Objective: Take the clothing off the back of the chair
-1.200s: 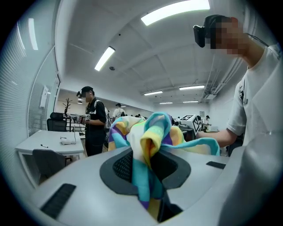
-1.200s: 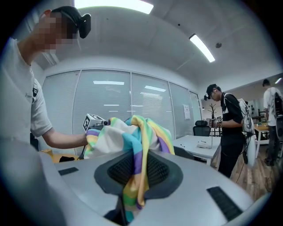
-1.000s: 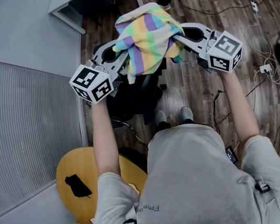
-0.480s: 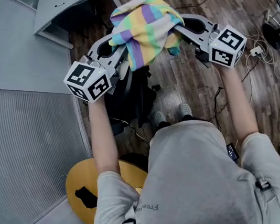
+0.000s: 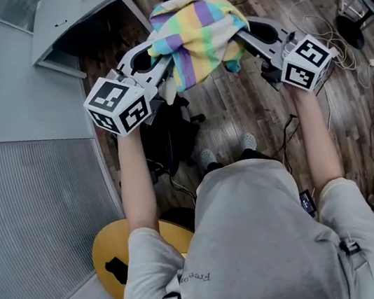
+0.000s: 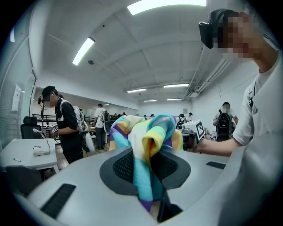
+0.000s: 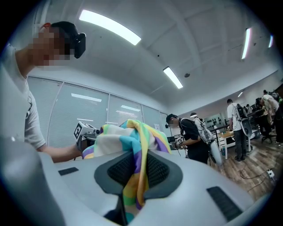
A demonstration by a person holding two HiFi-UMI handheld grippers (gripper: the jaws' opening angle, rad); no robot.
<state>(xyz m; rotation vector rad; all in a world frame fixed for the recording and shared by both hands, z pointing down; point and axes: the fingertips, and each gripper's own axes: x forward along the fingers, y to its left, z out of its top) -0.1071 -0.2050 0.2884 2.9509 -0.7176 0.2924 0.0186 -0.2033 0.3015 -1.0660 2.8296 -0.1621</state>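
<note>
Grey desk (image 5: 62, 20) sits up-left of the black chair (image 5: 171, 137). A round yellow seat (image 5: 107, 247) lies down-left of the chair, beside the person's torso. The left tongs (image 5: 161, 61) reach over the chair's left side, clamped on a fold of the striped clothing (image 5: 199, 29). The left gripper view shows cloth pinched between the pads, with a tail hanging below. The clothing is bunched in yellow, teal, purple and white bands, slung between both tongs above the chair's far edge. Whether it touches the chair's back cannot be told. The right tongs (image 5: 242, 33), right of the chair, are likewise closed on the cloth's other end. Loose cables (image 5: 324, 16) trail on the wood floor (image 5: 237, 112), far right of the chair.
</note>
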